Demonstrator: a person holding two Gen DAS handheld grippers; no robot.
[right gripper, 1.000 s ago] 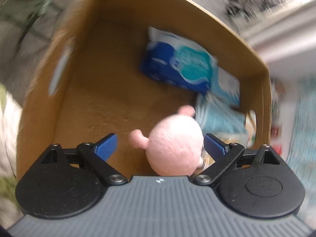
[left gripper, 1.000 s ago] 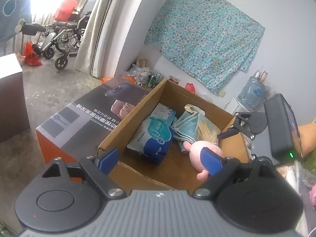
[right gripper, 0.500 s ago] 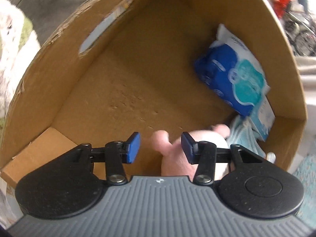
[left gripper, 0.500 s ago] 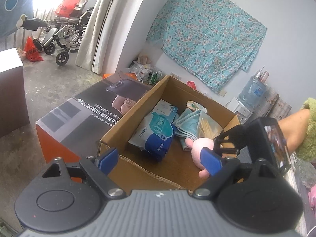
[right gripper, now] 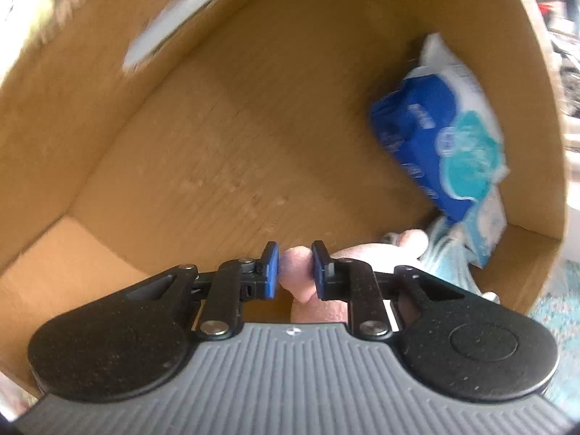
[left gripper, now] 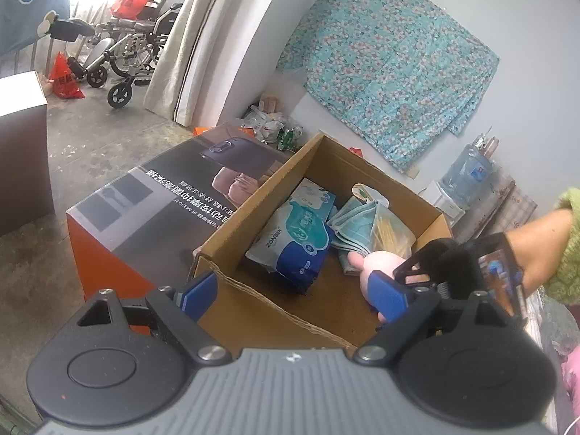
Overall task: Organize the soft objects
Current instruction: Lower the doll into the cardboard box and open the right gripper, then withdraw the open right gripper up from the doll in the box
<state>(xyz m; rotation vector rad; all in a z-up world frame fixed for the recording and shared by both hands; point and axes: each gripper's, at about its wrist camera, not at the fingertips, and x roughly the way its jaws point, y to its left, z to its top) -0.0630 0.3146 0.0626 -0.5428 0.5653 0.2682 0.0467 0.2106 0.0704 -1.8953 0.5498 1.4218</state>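
A small limb of the pink plush toy (right gripper: 297, 275) is being pinched between the blue pads of the right gripper (right gripper: 295, 272), whose jaws have just been closing onto it inside the cardboard box (right gripper: 224, 116). The rest of the toy is lying on the box floor at about four o'clock from the grip in the right wrist view, touching the folded teal cloths (right gripper: 449, 257), with the blue wipes pack (right gripper: 435, 152) farther off at two o'clock.

The left gripper (left gripper: 290, 293) is being held wide apart and empty above the box's near rim, the wipes pack sitting at twelve o'clock from it.

Only a thin, squashy nub is being gripped, so the toy is judged likely to be slipping free or swinging if it is being lifted quickly. The teal cloths could be dragged along, since the toy is being pressed against them. The box wall could also be clipped by the dangling body.
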